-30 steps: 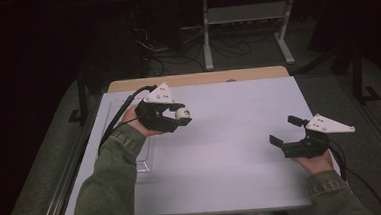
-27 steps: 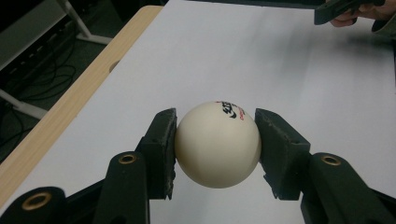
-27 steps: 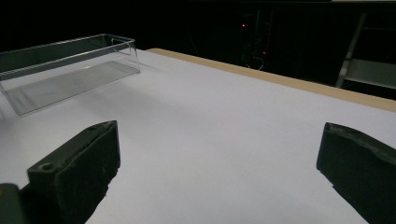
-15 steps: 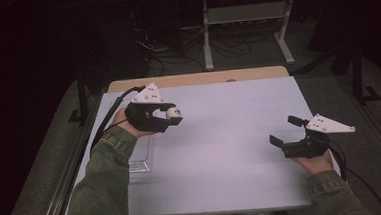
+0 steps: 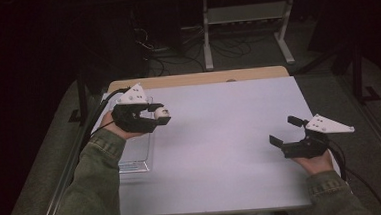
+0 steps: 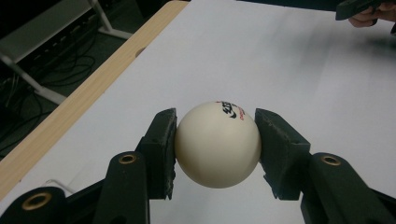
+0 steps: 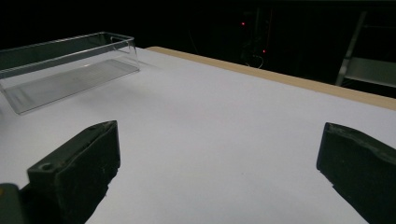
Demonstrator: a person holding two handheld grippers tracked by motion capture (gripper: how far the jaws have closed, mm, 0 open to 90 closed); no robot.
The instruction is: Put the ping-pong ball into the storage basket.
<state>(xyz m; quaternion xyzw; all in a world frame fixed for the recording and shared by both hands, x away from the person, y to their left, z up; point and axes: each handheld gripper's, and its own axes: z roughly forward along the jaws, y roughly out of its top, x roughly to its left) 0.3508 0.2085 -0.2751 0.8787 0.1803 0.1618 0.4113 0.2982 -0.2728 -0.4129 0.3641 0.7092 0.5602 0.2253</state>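
I see print on the white ball (image 6: 217, 144), upper right of its face in the left gripper view: black lettering with small red characters beside it, too cut off to read. Nothing else legible.

Clear tray (image 5: 136, 153) blocks table's (image 5: 221, 150) left.

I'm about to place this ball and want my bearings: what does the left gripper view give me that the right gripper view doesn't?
Left gripper view: the cream ball, logo up, clamped between the left gripper pads, and the right hand far off at the top right.
Right gripper view: the clear tray lying on the table at the left, and the right gripper with jaws wide apart, nothing between them.
Both: the white table top and its wooden edge.
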